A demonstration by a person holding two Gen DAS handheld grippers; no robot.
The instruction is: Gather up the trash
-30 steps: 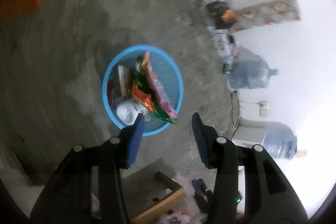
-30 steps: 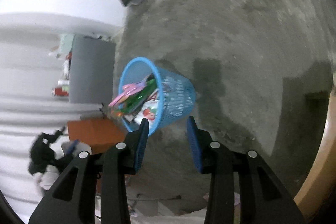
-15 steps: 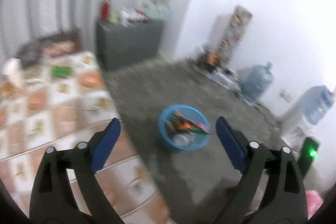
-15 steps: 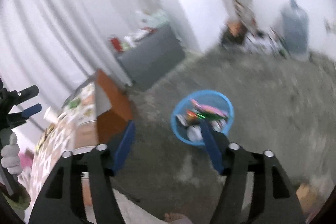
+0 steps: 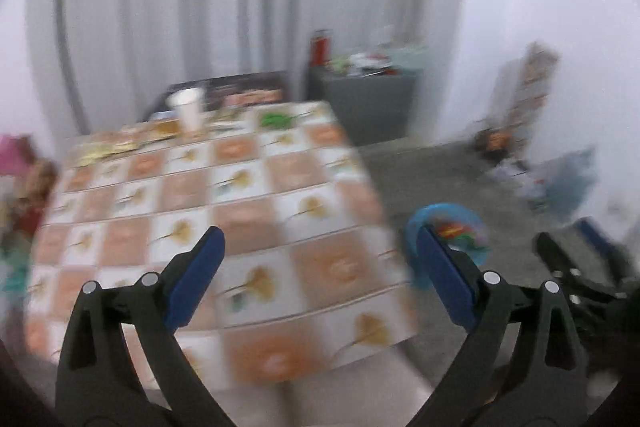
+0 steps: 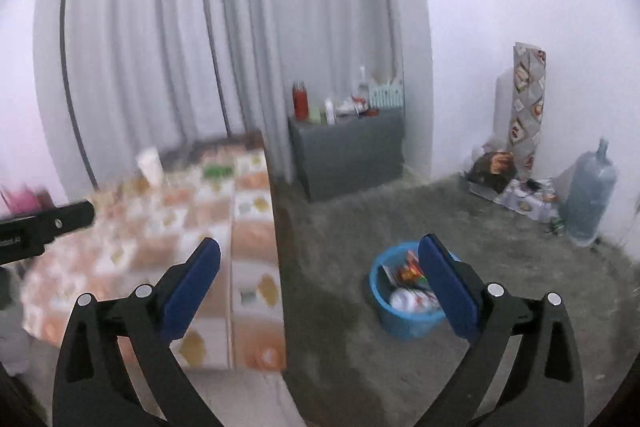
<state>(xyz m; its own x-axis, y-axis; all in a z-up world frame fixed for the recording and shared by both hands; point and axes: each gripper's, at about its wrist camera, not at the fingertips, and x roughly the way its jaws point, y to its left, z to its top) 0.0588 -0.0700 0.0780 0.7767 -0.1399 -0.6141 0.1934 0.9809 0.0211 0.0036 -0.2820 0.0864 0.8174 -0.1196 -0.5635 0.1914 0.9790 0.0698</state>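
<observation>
Left gripper (image 5: pixel 318 269): jaws spread wide, empty, above a checked tablecloth (image 5: pixel 240 195). Right gripper (image 6: pixel 318 277): jaws spread wide, empty. Blue bin (image 6: pixel 400 321): on grey floor (image 6: pixel 500 267) beside the table, holding wrappers (image 6: pixel 410 273). White cup (image 5: pixel 187 111): upright at the table's far end. Water jug (image 6: pixel 590 201): against the wall.

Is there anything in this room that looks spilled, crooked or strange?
Nothing looks spilled. The blue trash basket stands upright on the floor, with wrappers inside. On the table, a white cup stands upright beside some blurred litter. Both grippers, left and right, are open and hold nothing.
</observation>
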